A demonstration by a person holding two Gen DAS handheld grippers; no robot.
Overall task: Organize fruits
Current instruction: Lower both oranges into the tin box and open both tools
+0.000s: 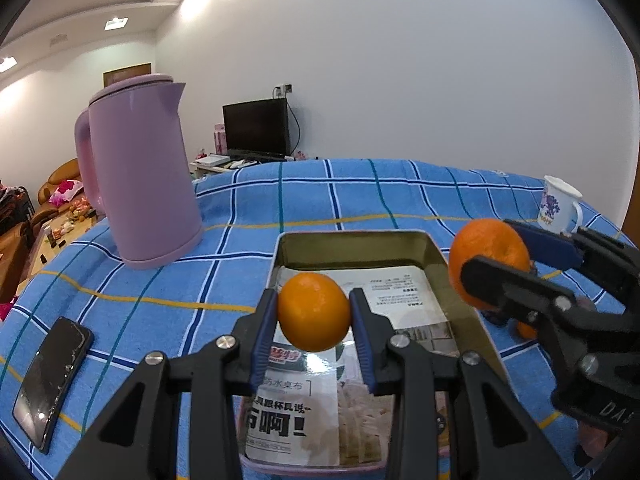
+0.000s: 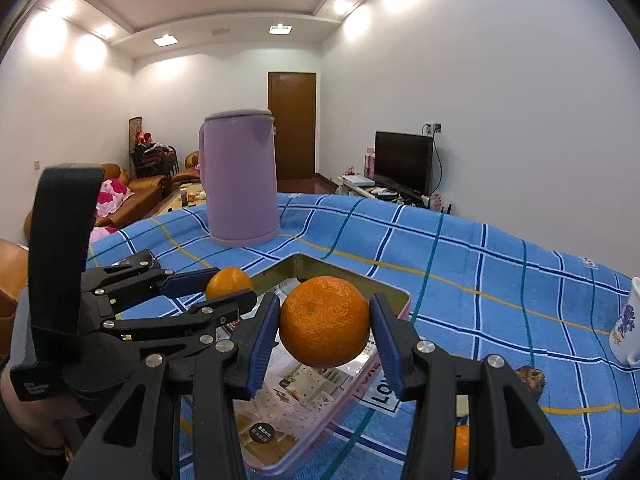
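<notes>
My left gripper [image 1: 315,300] is shut on a small smooth orange [image 1: 314,322], held above an open metal tin [image 1: 352,237] lined with printed leaflets. To the right, my right gripper [image 1: 498,258] is shut on a larger, rougher orange [image 1: 486,248] by the tin's right wall. In the right wrist view, that gripper [image 2: 326,304] clamps the large orange [image 2: 324,334] over the tin's [image 2: 402,300] near corner. The left gripper [image 2: 234,286] comes in from the left with the small orange [image 2: 225,280]. Another orange [image 2: 462,446] lies on the cloth beside the tin.
A lilac kettle [image 1: 140,176] stands at the back left on the blue checked cloth [image 1: 360,196]. A dark phone [image 1: 52,380] lies front left. A white mug [image 1: 558,204] sits far right. A brown lump [image 2: 530,378] rests near the mug [image 2: 626,328].
</notes>
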